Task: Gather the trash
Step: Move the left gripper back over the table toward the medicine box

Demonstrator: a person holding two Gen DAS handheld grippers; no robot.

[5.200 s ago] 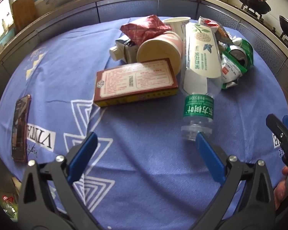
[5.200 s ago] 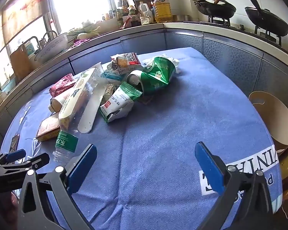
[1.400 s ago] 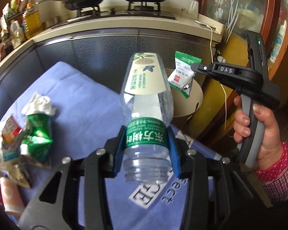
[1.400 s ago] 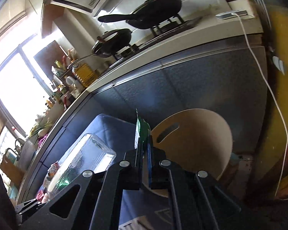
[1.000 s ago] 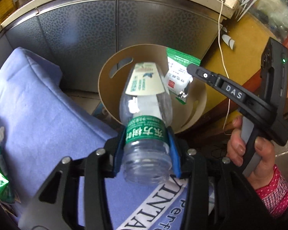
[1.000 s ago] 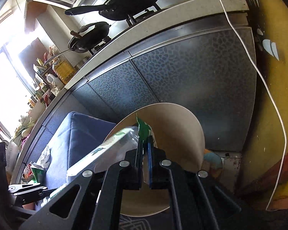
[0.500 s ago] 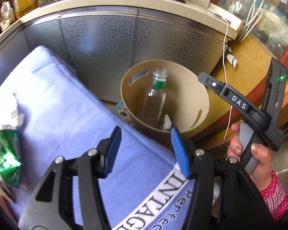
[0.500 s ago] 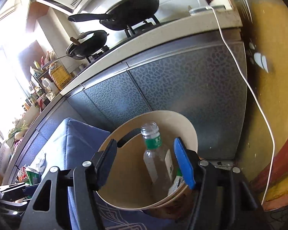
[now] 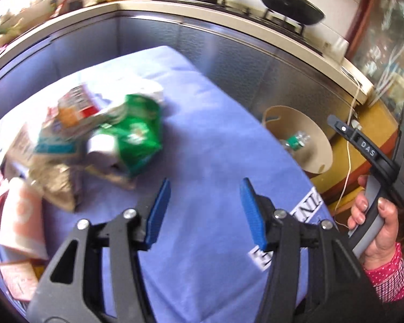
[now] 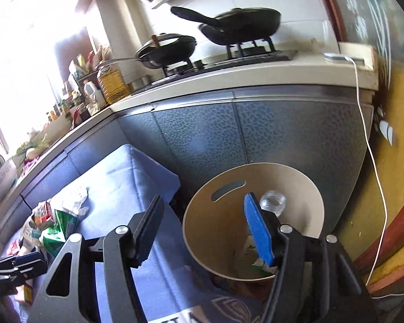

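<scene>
Bottle (image 9: 295, 141) already in bin (image 9: 324, 152) — wrapper pile (image 9: 99, 140) left on worktop (image 9: 202, 148); your left gripper (image 9: 204, 210) and right gripper (image 10: 202, 228) gape wide, empty.

Two black pans (image 10: 239, 27) sat on the stove (image 10: 245, 56) along the kitchen counter (image 10: 256, 75). A yellow oil bottle (image 10: 111, 82) stood near them. A white cable (image 10: 369, 145) hung down. A blue cloth (image 9: 202, 140) covered the desk.
</scene>
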